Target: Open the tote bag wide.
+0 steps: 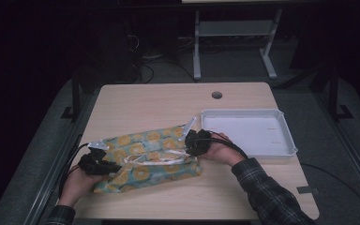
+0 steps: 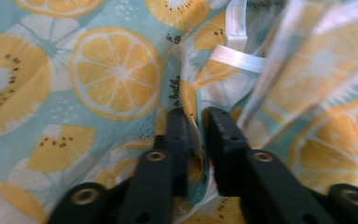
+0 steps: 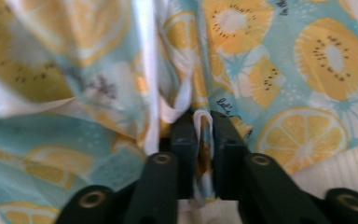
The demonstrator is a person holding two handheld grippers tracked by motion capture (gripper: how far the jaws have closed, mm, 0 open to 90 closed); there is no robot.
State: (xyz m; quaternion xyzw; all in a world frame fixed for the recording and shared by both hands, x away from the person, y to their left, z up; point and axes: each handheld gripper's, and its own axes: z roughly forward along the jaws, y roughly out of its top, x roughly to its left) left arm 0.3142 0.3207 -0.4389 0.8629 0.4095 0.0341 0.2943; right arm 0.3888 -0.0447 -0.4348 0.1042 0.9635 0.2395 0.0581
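A teal cloth (image 1: 145,159) printed with yellow lemon and kiwi slices lies folded lengthwise across the near half of the table, white ribbon ties trailing from it. My left gripper (image 1: 104,166) is at its left end, shut on a fold of the cloth (image 2: 196,135). My right gripper (image 1: 191,142) is at its right end, shut on the cloth's white-trimmed edge (image 3: 203,140). In the left gripper view a white ribbon (image 2: 237,56) crosses the fabric above the jaws. The cloth sags loosely between the two grippers.
A white rectangular tray (image 1: 288,136) stands at the right of the wooden table (image 1: 154,101), just behind the right hand. A round cable hole (image 1: 217,95) sits near the far edge. Beyond the table are a desk frame and cables on the floor.
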